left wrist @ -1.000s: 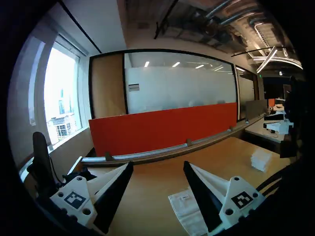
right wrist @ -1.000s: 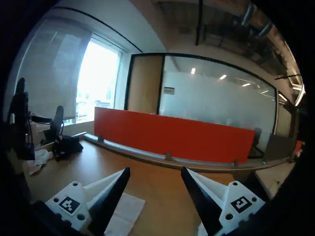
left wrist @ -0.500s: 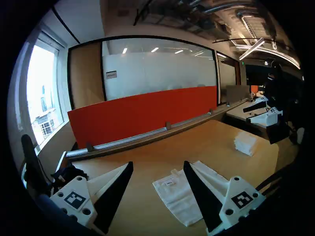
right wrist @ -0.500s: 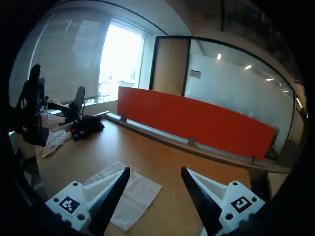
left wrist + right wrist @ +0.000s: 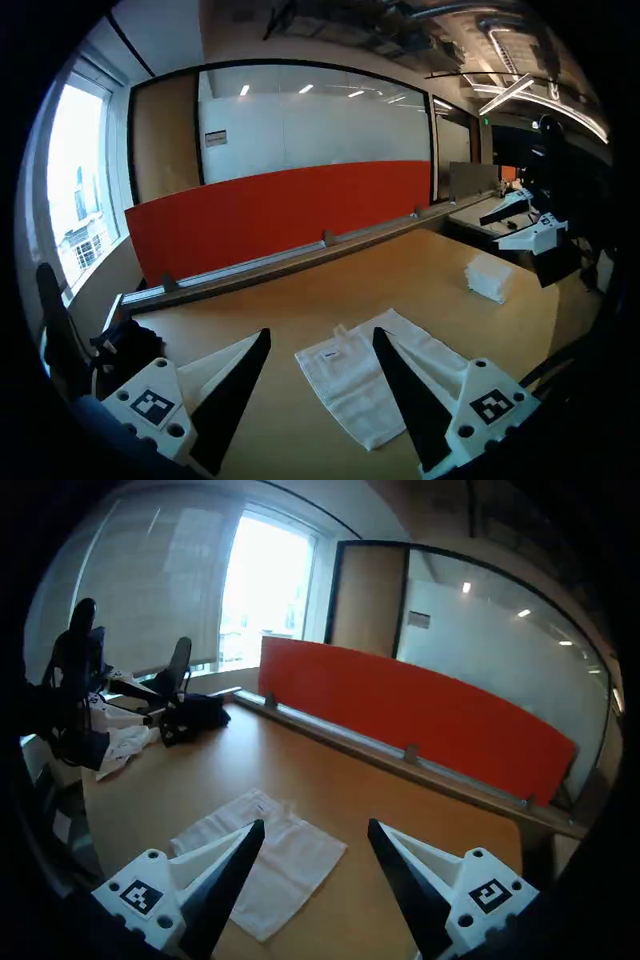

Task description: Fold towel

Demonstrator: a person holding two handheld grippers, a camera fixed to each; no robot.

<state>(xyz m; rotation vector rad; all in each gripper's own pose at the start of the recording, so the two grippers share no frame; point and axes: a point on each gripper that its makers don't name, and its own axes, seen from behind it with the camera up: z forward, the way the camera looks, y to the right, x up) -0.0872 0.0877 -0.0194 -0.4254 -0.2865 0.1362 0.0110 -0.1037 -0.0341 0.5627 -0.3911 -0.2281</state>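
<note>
A white towel point(image 5: 356, 376) lies spread flat on the wooden table point(image 5: 320, 288), its small tag facing up. In the left gripper view, my left gripper point(image 5: 320, 331) hovers above the towel's near side, open with nothing between its fingers. In the right gripper view, the same towel point(image 5: 276, 860) lies low and left of centre. My right gripper point(image 5: 316, 822) is open above its right edge, holding nothing. Neither gripper touches the cloth.
A small folded white stack point(image 5: 488, 278) sits near the table's right edge. An orange divider panel point(image 5: 280, 212) with a metal rail bounds the far side. A black bag point(image 5: 196, 712) and crumpled white cloth point(image 5: 124, 744) lie at the left end. Another gripper point(image 5: 524, 230) shows farther right.
Both views have tilted down toward the table. The towel, a sliver at the bottom a second ago, now shows almost whole between the fingers. Both grippers stayed open.
</note>
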